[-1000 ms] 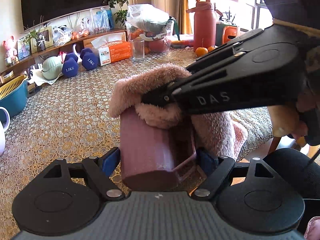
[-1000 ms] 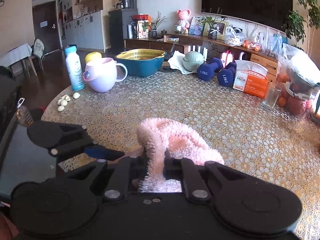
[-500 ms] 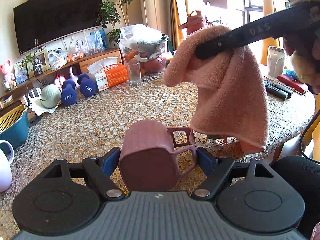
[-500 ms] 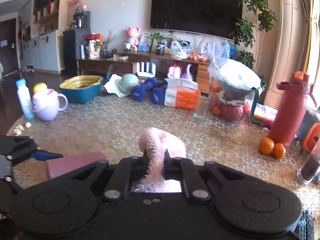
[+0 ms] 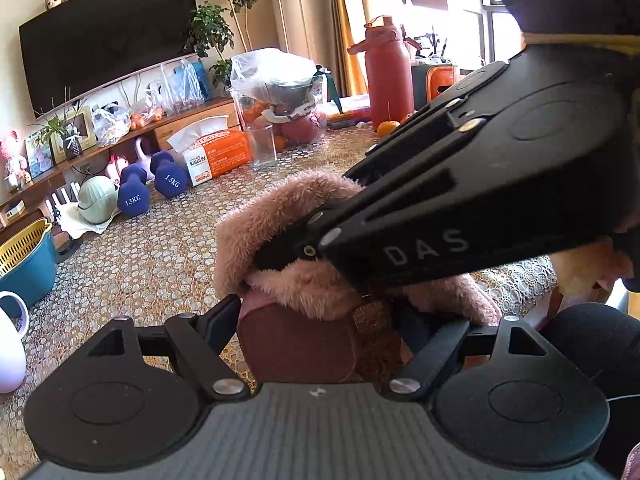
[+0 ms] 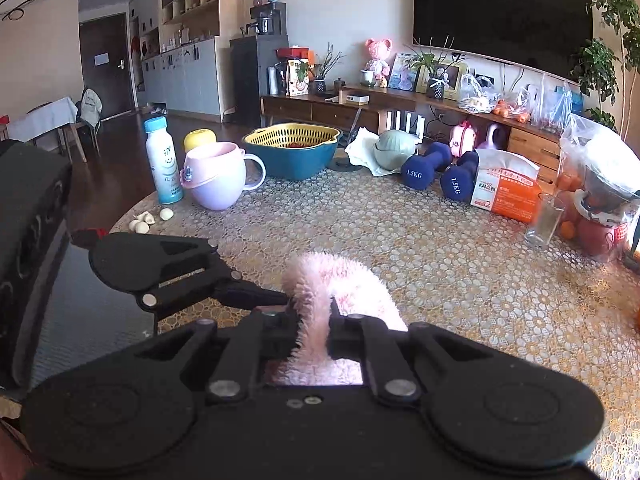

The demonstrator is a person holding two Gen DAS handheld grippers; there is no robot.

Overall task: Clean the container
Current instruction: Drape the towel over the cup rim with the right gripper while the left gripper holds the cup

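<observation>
A dusty-pink mug (image 5: 296, 344) sits low in the left wrist view, and my left gripper (image 5: 324, 320) is shut on its sides. A fluffy pink cloth (image 5: 280, 208) lies over the mug's mouth and hides the opening. My right gripper (image 5: 280, 256) comes in from the upper right, shut on that cloth and pressing it down onto the mug. In the right wrist view the cloth (image 6: 336, 280) bulges up between the right gripper (image 6: 314, 320) fingers. The left gripper's finger (image 6: 248, 294) reaches in from the left, and the mug is hidden beneath the cloth.
The round table (image 6: 400, 240) has a lace-pattern cover. Blue dumbbells (image 6: 424, 166), a tissue box (image 6: 508, 192), a glass (image 6: 546, 220) and bagged fruit stand at the back. A blue basin (image 6: 292, 152), a lilac pitcher (image 6: 216, 176), a bottle (image 6: 162, 160) and garlic cloves (image 6: 148, 218) are at the left edge.
Half a second ago the right gripper held the cloth up in the air, clear of the mug. It has come back down, and the cloth covers the mug's mouth again.
</observation>
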